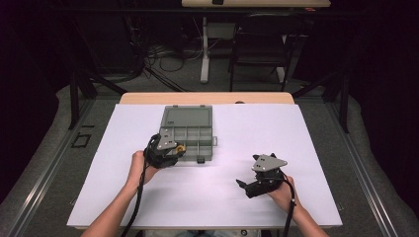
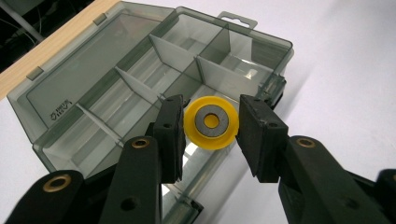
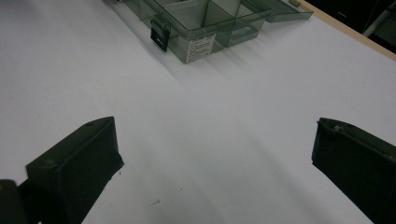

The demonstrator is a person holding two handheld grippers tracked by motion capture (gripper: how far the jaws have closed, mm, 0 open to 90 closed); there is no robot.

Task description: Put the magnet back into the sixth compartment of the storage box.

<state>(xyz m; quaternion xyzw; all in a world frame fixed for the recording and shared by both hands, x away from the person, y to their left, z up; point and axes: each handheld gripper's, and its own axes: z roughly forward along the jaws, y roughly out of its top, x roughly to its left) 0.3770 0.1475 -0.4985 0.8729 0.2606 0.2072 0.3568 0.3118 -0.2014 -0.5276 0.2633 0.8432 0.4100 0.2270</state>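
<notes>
A clear grey compartment box (image 1: 197, 140) lies on the white table cover with its lid (image 1: 187, 117) folded open at the far side. My left gripper (image 1: 178, 150) hovers over the box's near-left corner, shut on a yellow disc (image 1: 181, 147). In the left gripper view the yellow disc (image 2: 211, 122) has a grey ring at its centre. It is pinched edge to edge in my left gripper (image 2: 211, 135), above the box's dividers (image 2: 140, 88). My right gripper (image 1: 243, 186) rests to the right on the cover. Its jaws stand wide open (image 3: 212, 154) with nothing between them.
The white cover (image 1: 296, 148) spans the table, with a wood edge (image 1: 207, 97) at the far side. The box's black latch (image 3: 159, 37) and a label face the right gripper. A chair (image 1: 259, 44) and cables stand on the floor beyond the table.
</notes>
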